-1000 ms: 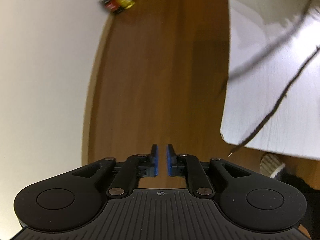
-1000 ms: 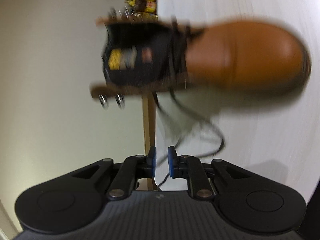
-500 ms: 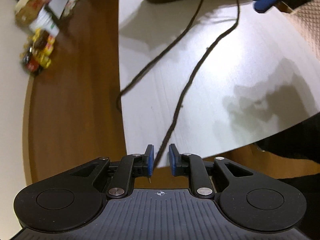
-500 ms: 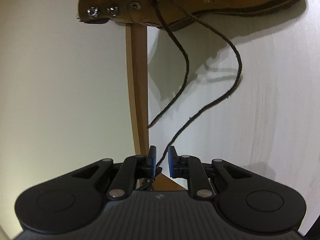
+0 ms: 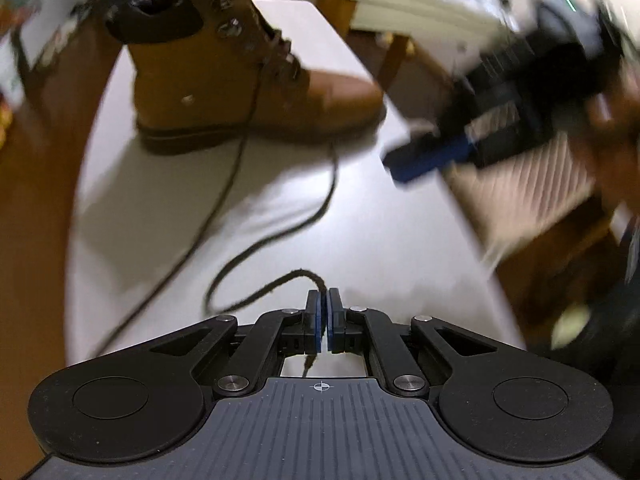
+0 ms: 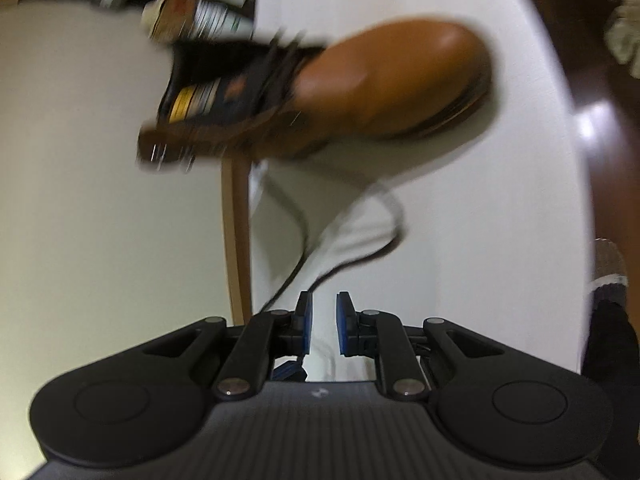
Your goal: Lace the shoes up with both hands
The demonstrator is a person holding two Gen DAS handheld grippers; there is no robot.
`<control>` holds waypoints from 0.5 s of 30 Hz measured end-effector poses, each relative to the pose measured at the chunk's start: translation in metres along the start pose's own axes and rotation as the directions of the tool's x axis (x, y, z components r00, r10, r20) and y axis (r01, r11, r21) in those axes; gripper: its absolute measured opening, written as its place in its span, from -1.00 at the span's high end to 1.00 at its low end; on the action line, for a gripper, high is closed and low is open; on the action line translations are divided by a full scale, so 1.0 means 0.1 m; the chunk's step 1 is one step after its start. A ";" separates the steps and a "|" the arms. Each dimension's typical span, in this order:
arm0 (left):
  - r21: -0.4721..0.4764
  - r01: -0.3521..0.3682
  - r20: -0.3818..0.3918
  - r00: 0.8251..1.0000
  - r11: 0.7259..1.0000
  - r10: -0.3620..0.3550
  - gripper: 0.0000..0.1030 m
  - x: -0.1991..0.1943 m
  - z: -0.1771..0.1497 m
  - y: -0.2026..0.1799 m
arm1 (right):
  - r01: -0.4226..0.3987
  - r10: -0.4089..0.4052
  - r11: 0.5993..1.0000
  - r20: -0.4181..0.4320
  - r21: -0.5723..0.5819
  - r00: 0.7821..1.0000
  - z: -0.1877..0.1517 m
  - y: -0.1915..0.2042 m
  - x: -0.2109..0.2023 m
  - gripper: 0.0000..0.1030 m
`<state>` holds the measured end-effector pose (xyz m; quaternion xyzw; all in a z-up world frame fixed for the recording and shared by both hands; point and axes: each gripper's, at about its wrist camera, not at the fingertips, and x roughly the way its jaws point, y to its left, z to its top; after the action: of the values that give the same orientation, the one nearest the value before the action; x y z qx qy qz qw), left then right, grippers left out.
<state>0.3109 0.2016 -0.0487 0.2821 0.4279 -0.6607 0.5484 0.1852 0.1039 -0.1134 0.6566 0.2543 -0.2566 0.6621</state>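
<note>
Here the left gripper [image 5: 323, 312] has just closed its jaws on the dark lace [image 5: 256, 294], pinching it near its end. The right gripper [image 6: 322, 322] stands parted, nothing pressed between its pads. Beyond, the tan boot [image 5: 240, 76] stands upright on the white tabletop [image 5: 380, 240], laces trailing loose.

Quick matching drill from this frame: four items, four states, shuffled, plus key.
Items:
1. left gripper
2. right gripper
3. boot
4. table

States:
A. white, round-edged
B. tan, standing upright
C. shut on the dark lace
D. jaws apart, nothing pinched

Pairs: 1-C, 2-D, 3-B, 4-A
</note>
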 end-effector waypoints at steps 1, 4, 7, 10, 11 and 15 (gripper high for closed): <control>-0.021 0.006 -0.029 1.000 1.000 -0.006 0.94 0.11 0.06 -0.02 | -0.003 0.003 1.000 0.005 0.017 1.000 0.02 -0.07 -0.05 0.69; 0.027 -0.015 -0.101 0.995 1.000 0.017 0.84 0.32 0.12 -0.12 | -0.011 0.010 0.998 0.019 0.066 1.000 0.05 -0.26 -0.15 0.69; 0.102 0.001 -0.132 0.991 0.995 0.013 0.56 0.29 0.13 -0.20 | -0.019 0.016 0.994 0.029 0.111 0.999 0.02 -0.43 -0.16 0.69; 0.158 0.005 -0.139 0.990 0.987 0.017 0.53 0.31 0.15 -0.20 | -0.030 0.026 0.989 0.027 0.145 0.999 0.00 -0.58 -0.14 0.69; 0.247 -0.013 -0.140 0.989 0.969 0.049 0.53 0.27 0.14 -0.20 | -0.033 0.030 0.988 0.021 0.152 0.999 0.01 -0.59 -0.07 0.69; 0.502 -0.054 -0.139 0.980 0.863 0.143 0.55 0.36 0.12 -0.33 | -0.043 0.045 0.986 -0.007 0.163 0.999 0.00 -0.62 0.00 0.69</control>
<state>0.2721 0.1749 -0.0647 0.4908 0.2746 -0.6926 0.4517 0.1435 0.1034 -0.1594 0.7151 0.2214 -0.2584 0.6106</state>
